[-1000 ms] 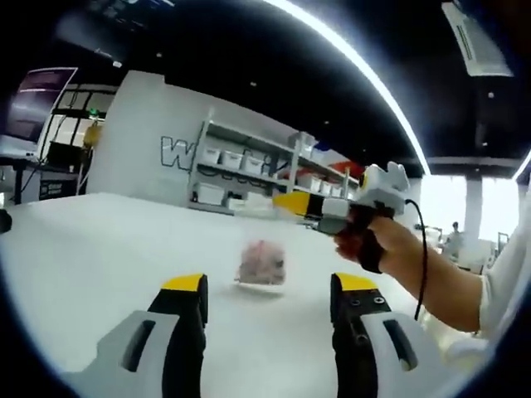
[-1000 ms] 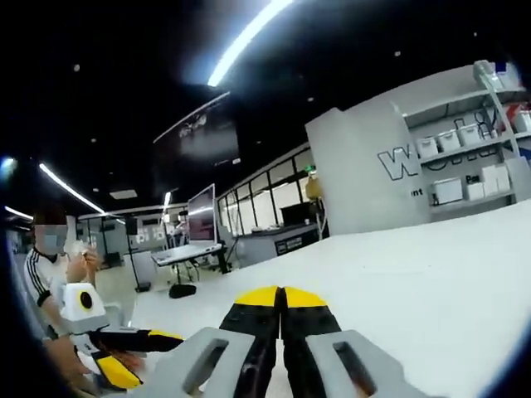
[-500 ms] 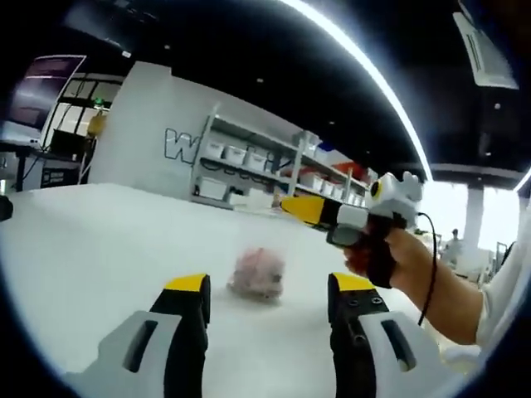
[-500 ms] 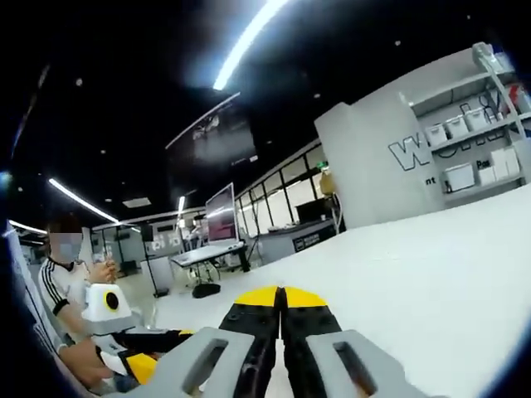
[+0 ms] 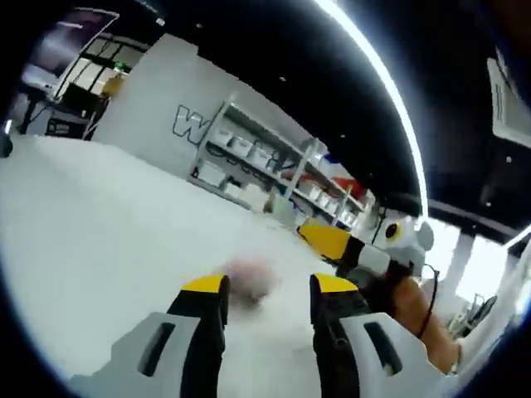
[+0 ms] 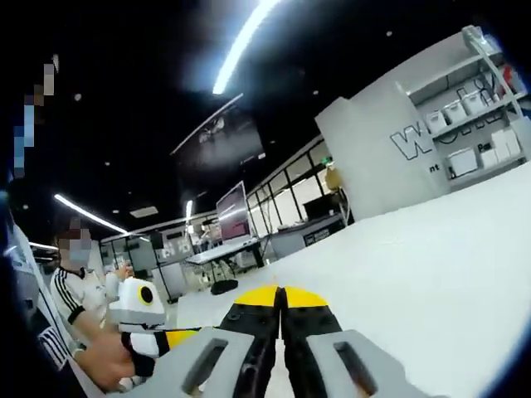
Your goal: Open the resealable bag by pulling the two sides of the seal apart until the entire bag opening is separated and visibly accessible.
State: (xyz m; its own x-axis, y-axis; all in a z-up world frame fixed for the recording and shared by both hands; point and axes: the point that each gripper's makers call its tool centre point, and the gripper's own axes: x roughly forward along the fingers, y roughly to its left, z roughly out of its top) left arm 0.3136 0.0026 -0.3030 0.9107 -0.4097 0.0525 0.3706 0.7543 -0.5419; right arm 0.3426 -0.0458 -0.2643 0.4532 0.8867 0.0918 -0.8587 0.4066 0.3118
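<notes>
White table (image 5: 99,215) lies wide around blurred bag (image 5: 249,278), left hand-held gripper (image 5: 267,286) gaping.

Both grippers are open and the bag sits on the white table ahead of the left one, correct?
Not quite. The right gripper is shut, its jaws pressed together in the right gripper view. The left gripper is open, with the bag on the white table ahead of it.

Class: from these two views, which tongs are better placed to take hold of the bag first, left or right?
Left. The left tongs are open with the bag lying between their tips on the table. The right tongs are shut and point away across bare table.
</notes>
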